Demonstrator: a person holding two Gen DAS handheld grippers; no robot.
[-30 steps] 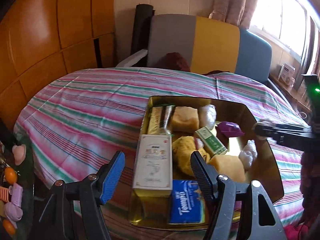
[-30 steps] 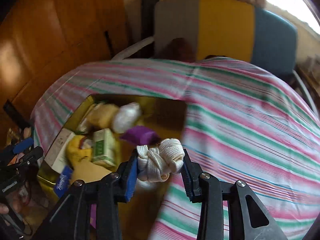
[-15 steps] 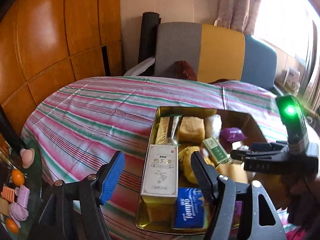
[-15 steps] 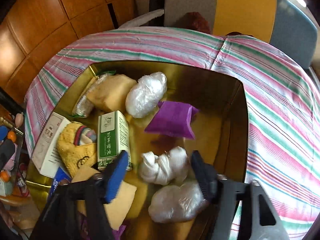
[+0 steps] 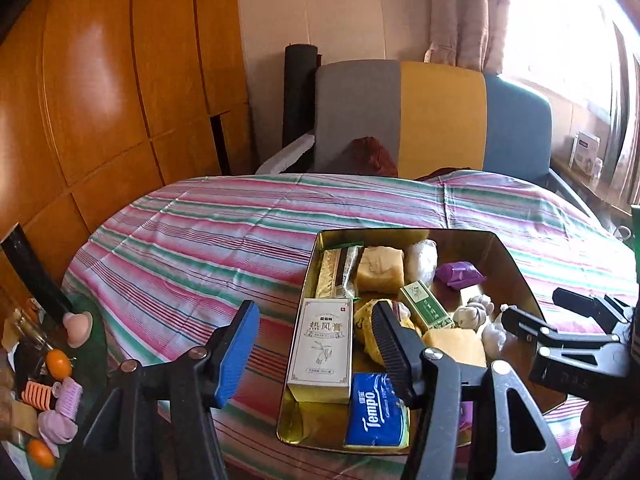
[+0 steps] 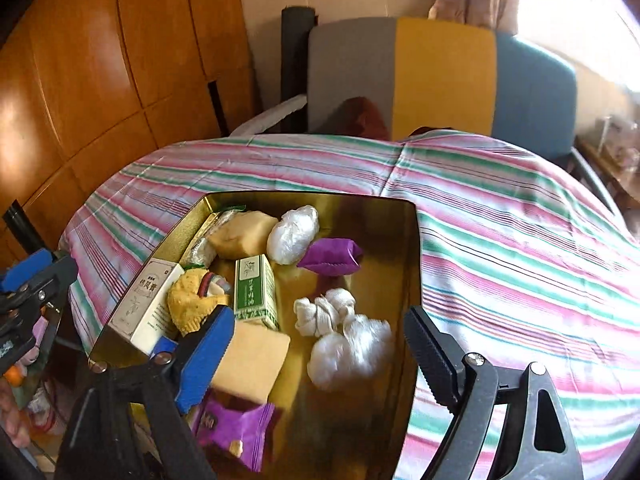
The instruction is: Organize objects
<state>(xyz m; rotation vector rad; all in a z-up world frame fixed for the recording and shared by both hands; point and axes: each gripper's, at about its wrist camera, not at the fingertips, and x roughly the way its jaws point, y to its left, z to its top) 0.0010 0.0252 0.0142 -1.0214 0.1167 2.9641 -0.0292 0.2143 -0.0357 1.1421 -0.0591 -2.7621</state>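
Wood-panelled wall [image 5: 100, 92] fills the upper left of both views, and a chair [image 6: 440, 76] with grey, yellow and blue panels stands at upper centre behind the table. Across the middle of each frame spreads the striped tablecloth [image 5: 208, 240], pink, green and white.

On the cloth sits a gold tin tray [image 6: 412, 248], lower centre in the right wrist view and lower right of centre in the left wrist view. Along its left side lies a white carton [image 5: 322, 344] with a blue Tempo tissue pack [image 5: 376, 412] just below it in the frame. A green box [image 6: 256, 292] lies mid-tray, beside a yellow knitted item [image 6: 192, 300]. A tan block [image 6: 252, 360] sits at the lower part of the tray, touching the green box's near end. A purple pouch [image 6: 330, 256] lies toward the tray's upper right, next to a clear plastic bundle [image 6: 292, 232]. The knotted white cloth [image 6: 324, 310] rests on the tray floor, touching a fluffy white bundle [image 6: 352, 348] below it.

The right gripper [image 6: 316, 364] hovers low in the frame over the tray, its jaws wide apart and holding nothing. The left gripper [image 5: 316, 352] is likewise spread wide and empty, at the tray's lower left edge.
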